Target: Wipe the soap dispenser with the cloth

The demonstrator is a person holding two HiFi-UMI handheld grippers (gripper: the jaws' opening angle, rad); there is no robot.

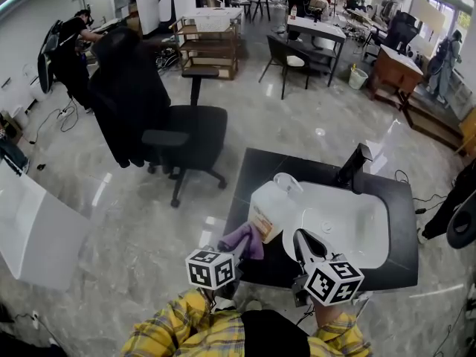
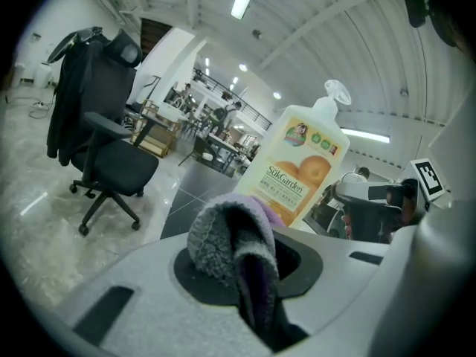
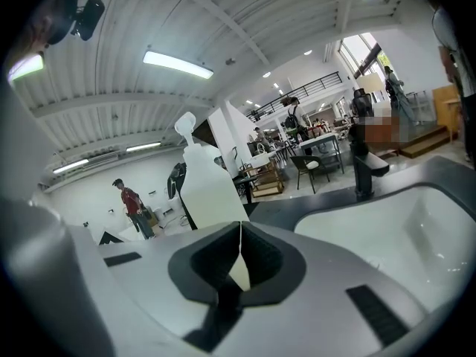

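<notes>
Cream dispenser (image 1: 269, 208) with an orange-fruit label and white pump, on the dark counter (image 1: 256, 168) at the sink (image 1: 368, 233) left edge.
Upright, long axis vertical, pump on top, label facing left gripper (image 2: 245, 274). That gripper clamps purple cloth (image 1: 245, 240) just beside it; contact unclear. Right gripper (image 3: 238, 262) closed, empty.

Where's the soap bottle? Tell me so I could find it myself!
Look for the dark counter with the big white sink set in it. The soap dispenser stands at the sink's left edge, away from the black tap. It is the only bottle there: pale, with a white pump and oranges on its label.
</notes>
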